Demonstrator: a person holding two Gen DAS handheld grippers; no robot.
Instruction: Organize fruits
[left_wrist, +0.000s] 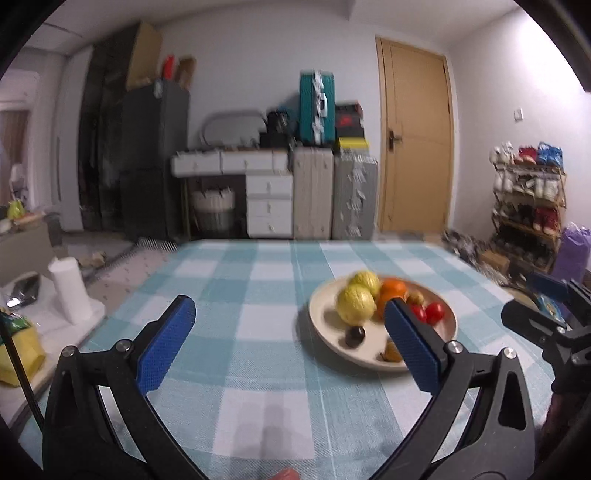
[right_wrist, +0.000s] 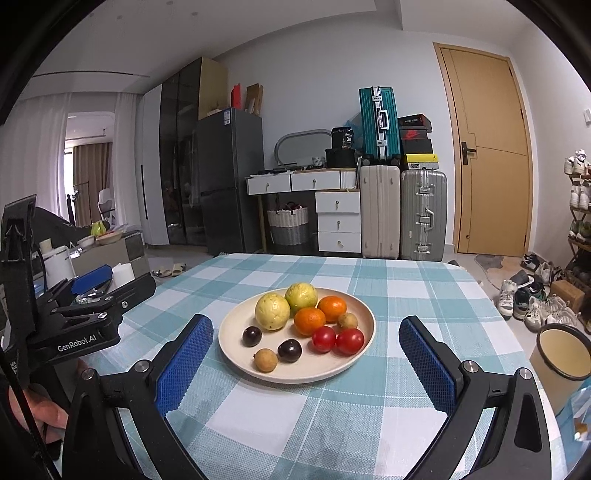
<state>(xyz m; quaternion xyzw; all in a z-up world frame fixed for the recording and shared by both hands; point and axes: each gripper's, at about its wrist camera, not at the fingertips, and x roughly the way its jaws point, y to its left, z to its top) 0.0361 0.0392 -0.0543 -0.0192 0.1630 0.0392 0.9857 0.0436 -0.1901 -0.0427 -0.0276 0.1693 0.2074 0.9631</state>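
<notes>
Both my blue-padded tongs, left (left_wrist: 290, 341) and right (right_wrist: 306, 352), gape empty; round fruits could roll off the shallow cream plate (right_wrist: 236, 345).

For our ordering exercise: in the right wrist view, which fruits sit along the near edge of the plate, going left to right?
Left dark plum → small tan fruit → right dark plum → left tomato → right tomato.

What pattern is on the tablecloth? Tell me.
Light blue and white check on the tablecloth, sharpest in the right wrist view.
</notes>
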